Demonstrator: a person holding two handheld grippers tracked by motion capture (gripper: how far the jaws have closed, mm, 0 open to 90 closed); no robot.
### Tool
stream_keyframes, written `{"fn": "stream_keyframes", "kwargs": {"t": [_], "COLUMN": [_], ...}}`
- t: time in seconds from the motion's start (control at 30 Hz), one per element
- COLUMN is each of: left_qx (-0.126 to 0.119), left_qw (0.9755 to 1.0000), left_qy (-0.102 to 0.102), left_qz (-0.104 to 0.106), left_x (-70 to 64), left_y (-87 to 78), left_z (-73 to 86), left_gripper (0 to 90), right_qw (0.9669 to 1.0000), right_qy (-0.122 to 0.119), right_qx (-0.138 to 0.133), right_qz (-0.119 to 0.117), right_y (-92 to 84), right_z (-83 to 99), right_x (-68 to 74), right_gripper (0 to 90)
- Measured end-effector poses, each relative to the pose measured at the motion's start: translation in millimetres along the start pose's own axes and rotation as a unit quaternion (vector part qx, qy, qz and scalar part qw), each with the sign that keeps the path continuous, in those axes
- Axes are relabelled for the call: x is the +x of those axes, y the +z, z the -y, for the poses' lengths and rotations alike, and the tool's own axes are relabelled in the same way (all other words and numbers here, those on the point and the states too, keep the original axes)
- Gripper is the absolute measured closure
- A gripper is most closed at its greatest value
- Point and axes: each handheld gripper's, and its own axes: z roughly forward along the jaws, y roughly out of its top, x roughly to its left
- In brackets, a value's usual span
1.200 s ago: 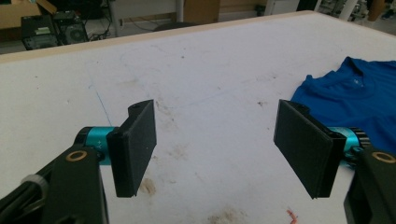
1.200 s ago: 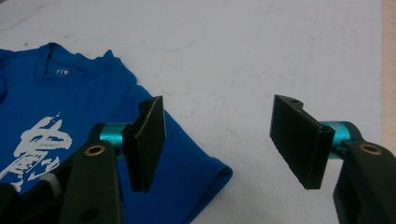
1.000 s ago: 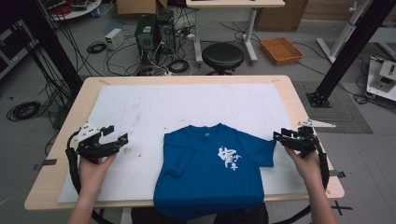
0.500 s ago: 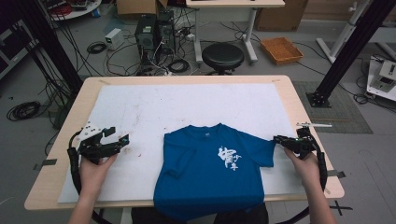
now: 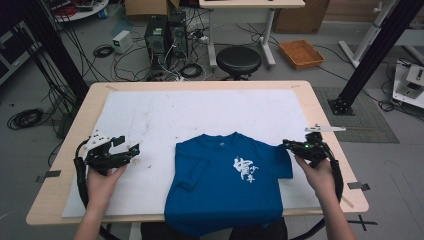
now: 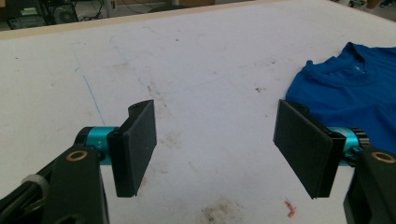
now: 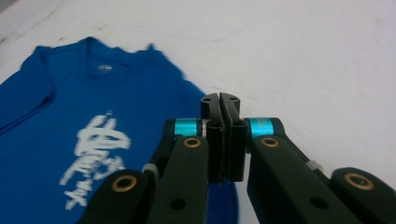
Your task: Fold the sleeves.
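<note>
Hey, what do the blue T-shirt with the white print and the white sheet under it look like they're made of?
Blue T-shirt: soft knit fabric, probably cotton, matte; it creases and drapes over the table edge. White sheet: looks like paper or thin board, matte, stained and scuffed; which one is unclear.

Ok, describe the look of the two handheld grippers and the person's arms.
Both the left gripper and the right gripper are black, with flat rectangular jaw pads, turquoise metal collars and brass-coloured pivot pins. A thick black cable loops from each. The left carries a white top plate, the right a pale grey one. The forearms show no sleeves.
</note>
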Motion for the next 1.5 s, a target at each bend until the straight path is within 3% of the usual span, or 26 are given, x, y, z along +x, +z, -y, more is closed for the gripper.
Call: {"fn": "stream_keyframes", "kwargs": {"t": [0.03,0.07,0.3,0.4,0.47,0.6,0.63,0.7,0.8,0.83,0.87,0.97,1.0,1.03,1.17,1.37,1.5], "left_qx": [0.000,0.000,0.009,0.016,0.018,0.020,0.020,0.022,0.024,0.024,0.019,0.008,0.008,0.006,0.009,0.012,0.003], "left_qw": [1.0000,1.0000,0.9998,0.9997,0.9996,0.9995,0.9995,0.9995,0.9995,0.9995,0.9996,0.9997,0.9997,0.9997,0.9992,0.9982,0.9977], "left_qy": [0.000,-0.001,0.004,0.005,0.005,0.008,0.007,0.005,0.007,0.007,0.005,0.002,0.002,0.003,0.006,0.026,0.031], "left_qz": [0.000,0.003,0.015,0.018,0.021,0.022,0.023,0.022,0.021,0.021,0.018,0.021,0.021,0.024,0.038,0.052,0.061], "left_x": [0.0,-1.5,-5.7,-7.2,-8.0,-8.1,-8.1,-8.4,-9.6,-9.6,-11.0,-13.6,-13.6,-15.5,-19.7,-26.6,-31.6], "left_y": [0.0,0.8,6.9,9.6,10.9,11.7,12.1,13.3,14.1,14.1,13.4,12.2,12.2,13.2,17.9,23.8,25.2], "left_z": [0.0,-0.3,0.5,1.2,1.5,1.8,2.0,2.6,2.6,2.6,1.8,-0.1,-0.1,-1.4,-2.5,-2.3,-3.9], "left_gripper": [30.1,30.1,30.1,30.1,30.1,30.1,30.1,30.1,30.1,30.1,30.1,30.1,30.1,30.1,30.0,29.7,29.1], "right_qw": [1.0000,0.9996,0.9938,0.9908,0.9897,0.9912,0.9930,0.9950,0.9975,0.9975,0.9987,0.9987,0.9987,0.9977,0.9973,0.9966,0.9963], "right_qy": [0.000,-0.027,-0.105,-0.127,-0.135,-0.129,-0.117,-0.099,-0.070,-0.070,-0.044,-0.010,-0.010,-0.001,-0.012,-0.043,-0.046], "right_qx": [0.000,0.008,0.034,0.049,0.048,0.026,0.010,0.001,-0.013,-0.013,-0.023,-0.041,-0.041,-0.058,-0.067,-0.065,-0.066], "right_qz": [0.000,0.002,0.007,-0.001,-0.004,-0.008,-0.007,-0.012,0.000,0.000,0.014,0.029,0.029,0.035,0.028,0.028,0.032], "right_y": [0.0,6.5,46.0,65.7,73.0,66.4,56.6,46.3,34.2,34.2,29.8,24.5,24.5,21.7,19.9,21.8,21.2], "right_z": [0.0,-8.2,-27.1,-28.4,-29.1,-29.7,-28.5,-24.4,-13.0,-13.0,-6.6,-1.4,-1.4,0.2,2.5,2.4,1.5], "right_x": [0.0,22.7,99.7,121.5,126.6,119.7,106.8,90.7,65.2,65.2,48.2,26.8,26.8,17.5,9.5,9.3,7.2], "right_gripper": [89.6,89.6,89.5,85.2,80.5,76.6,74.4,73.6,68.6,68.6,64.3,61.6,61.6,58.9,53.4,47.6,46.4]}}
